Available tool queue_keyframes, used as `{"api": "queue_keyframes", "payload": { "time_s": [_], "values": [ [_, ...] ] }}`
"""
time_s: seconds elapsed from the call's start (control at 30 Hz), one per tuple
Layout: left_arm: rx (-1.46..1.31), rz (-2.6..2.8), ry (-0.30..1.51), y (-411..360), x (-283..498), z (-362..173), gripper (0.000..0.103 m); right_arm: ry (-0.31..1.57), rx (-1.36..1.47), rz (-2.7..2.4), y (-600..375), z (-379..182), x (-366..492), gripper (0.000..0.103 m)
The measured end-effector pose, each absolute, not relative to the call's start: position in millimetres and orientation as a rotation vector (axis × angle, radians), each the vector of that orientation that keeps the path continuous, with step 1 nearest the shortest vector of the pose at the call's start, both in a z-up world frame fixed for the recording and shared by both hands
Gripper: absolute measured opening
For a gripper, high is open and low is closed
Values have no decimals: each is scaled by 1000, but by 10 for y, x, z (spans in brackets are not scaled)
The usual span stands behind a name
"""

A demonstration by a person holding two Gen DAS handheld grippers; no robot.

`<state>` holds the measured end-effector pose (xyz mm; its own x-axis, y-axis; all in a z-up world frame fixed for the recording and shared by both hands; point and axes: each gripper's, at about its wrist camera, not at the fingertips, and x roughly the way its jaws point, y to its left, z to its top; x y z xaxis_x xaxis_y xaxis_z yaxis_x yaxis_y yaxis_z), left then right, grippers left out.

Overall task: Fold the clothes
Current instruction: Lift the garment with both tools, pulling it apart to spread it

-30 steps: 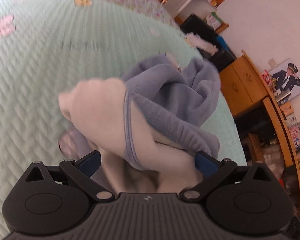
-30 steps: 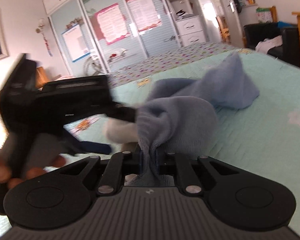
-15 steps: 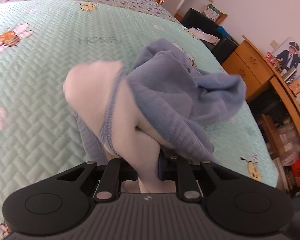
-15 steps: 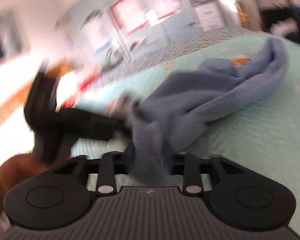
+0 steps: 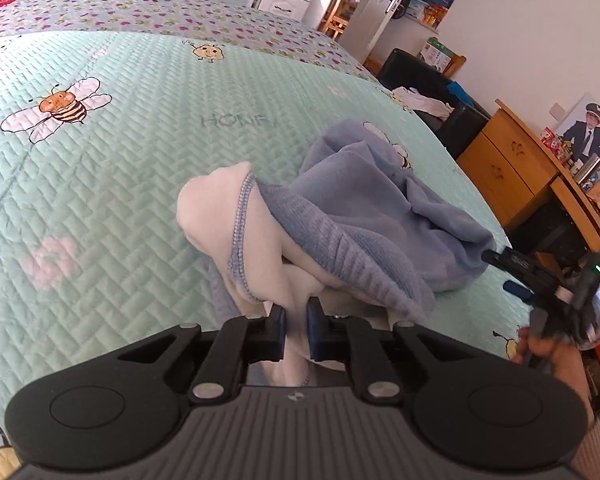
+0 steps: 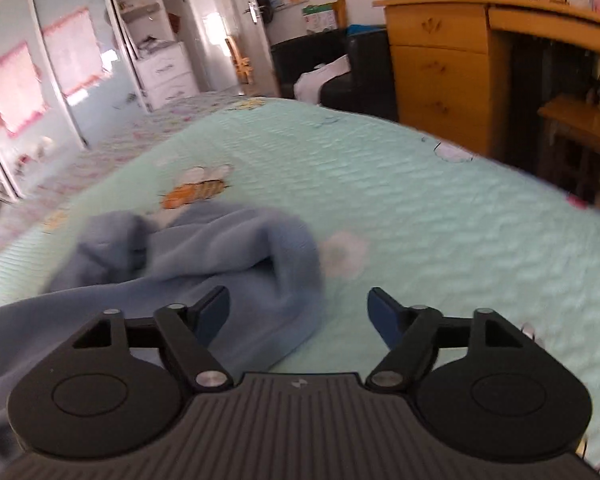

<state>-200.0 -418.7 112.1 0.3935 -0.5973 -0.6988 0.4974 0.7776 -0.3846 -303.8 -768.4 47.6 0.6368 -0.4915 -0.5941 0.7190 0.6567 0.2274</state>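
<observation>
While the white fleece lining of the crumpled blue fleece garment (image 5: pixel 364 216) is pinched between its narrow jaws, the left gripper (image 5: pixel 296 330) is held low over the mint-green quilted bedspread (image 5: pixel 112 184). White fabric is seen passing down through the small gap between the two blue pads (image 5: pixel 313 330). A blue stitched hem is seen running along the white lining, just above the left gripper.

The rest of the garment is bunched in a heap on the bed, just beyond the left gripper and to its right. A bee print (image 5: pixel 58 108) and a pale pink flower print (image 5: pixel 50 262) are seen on the bedspread, well apart from the heap.

At the right edge of the left wrist view, the right gripper (image 5: pixel 516 276) is seen just beside the garment's right edge, gripped by a hand (image 5: pixel 540 350). Contact with the cloth cannot be told from that view.

In the right wrist view, the right gripper (image 6: pixel 298 310) is spread wide, with nothing clamped. Blue fabric (image 6: pixel 204 260) is seen lying under and beyond its left finger (image 6: pixel 214 308); only bedspread (image 6: pixel 440 216) is seen beside the right finger. This view is motion-blurred, so whether the left finger touches the cloth cannot be told.

A wooden chest of drawers (image 6: pixel 440 68) and a black armchair (image 6: pixel 352 64) are seen past the far edge of the bed.
</observation>
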Motion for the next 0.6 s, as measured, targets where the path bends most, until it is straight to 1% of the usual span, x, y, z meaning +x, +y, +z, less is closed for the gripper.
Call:
{"api": "queue_keyframes", "payload": {
  "time_s": [0.1,0.17,0.2,0.23,0.27,0.3,0.37,0.43,0.5,0.6],
  "values": [
    [-137,-734,965,-4174,-1963,1111,12,566,478,-732,-7855,324,-2861,79],
    [-172,-745,974,-4163,-1958,1109,15,608,506,-751,-7981,231,-2728,79],
    [-198,-753,985,-4152,-1950,1098,20,621,508,-755,-8018,208,-2691,78],
    [-229,-763,1001,-4138,-1938,1079,33,605,529,-712,-8027,192,-2672,58],
    [-263,-770,1015,-4118,-1928,1063,39,590,549,-669,-8035,176,-2653,37],
    [-299,-776,1026,-4093,-1918,1047,46,574,563,-629,-8027,172,-2643,8],
    [-341,-764,1035,-4078,-1913,1024,51,539,529,-583,-7871,264,-2695,8],
    [-363,-740,1044,-4100,-1902,998,61,511,500,-539,-7720,353,-2765,7],
    [-381,-724,1074,-4141,-1881,953,66,483,527,-503,-7617,433,-2889,7],
    [-387,-711,1141,-4261,-1825,849,68,447,588,-450,-7452,556,-3112,7]
  ]
}}
